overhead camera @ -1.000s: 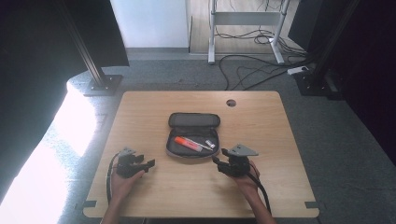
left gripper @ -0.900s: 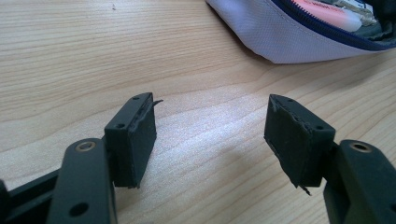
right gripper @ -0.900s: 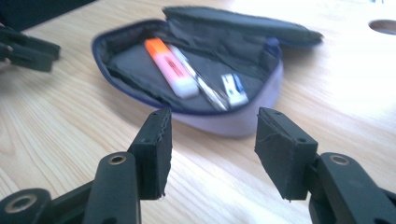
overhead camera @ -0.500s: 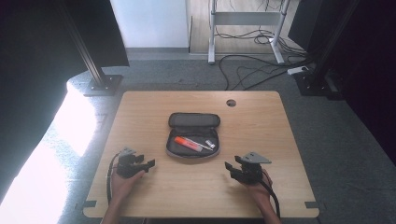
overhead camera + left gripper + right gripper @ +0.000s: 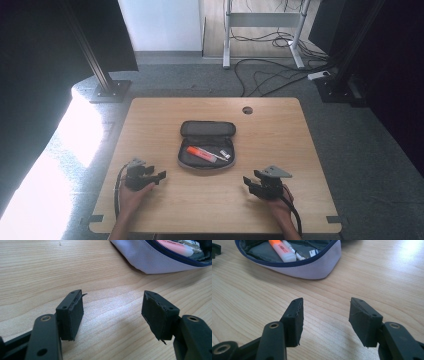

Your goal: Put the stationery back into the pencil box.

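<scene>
Both hand-held grippers, left (image 5: pixel 159 175) and right (image 5: pixel 247 182), rested empty with jaws apart beside the open pencil case (image 5: pixel 207 149) on the bench (image 5: pixel 280 130), probably before reaching for its highlighter (image 5: pixel 201 153).

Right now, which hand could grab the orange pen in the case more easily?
Probably the left gripper: in the high view it sits nearer the open case, and the orange pen lies toward that side. The right gripper rests farther off. Both stand open, holding nothing.

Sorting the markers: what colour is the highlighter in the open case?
Orange highlighter, pale barrel, clearest in the right gripper view.
</scene>
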Motion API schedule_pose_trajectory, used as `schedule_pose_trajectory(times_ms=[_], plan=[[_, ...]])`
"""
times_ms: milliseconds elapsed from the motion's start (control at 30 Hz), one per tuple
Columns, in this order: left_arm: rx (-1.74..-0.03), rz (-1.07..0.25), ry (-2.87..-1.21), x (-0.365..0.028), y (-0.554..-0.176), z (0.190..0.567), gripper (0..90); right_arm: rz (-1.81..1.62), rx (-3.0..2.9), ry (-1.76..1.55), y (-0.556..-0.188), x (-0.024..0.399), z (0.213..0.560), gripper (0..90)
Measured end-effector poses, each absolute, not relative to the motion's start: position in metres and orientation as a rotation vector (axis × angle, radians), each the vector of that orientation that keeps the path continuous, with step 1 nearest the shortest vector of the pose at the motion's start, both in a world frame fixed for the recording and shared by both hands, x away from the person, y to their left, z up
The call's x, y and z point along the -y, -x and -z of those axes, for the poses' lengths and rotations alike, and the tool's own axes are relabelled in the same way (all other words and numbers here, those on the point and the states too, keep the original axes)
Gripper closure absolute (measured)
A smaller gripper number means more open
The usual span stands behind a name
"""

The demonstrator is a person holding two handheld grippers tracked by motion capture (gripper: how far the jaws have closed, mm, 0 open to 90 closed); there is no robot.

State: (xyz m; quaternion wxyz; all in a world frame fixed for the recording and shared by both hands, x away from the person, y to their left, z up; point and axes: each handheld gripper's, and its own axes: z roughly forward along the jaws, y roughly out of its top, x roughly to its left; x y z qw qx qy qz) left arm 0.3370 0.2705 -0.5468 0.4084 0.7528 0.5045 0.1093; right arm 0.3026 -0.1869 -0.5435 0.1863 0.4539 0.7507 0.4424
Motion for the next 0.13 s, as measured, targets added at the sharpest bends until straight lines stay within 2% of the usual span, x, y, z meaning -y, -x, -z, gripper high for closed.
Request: schedule_pose_trajectory(times_ms=[133], plan=[[-1.273, -0.274, -1.896, -0.2706, -0.3371, 0.5468, 34.2, -1.239, -2.117, -1.285, -0.3030, 0.1881, 0.5455, 44.5]])
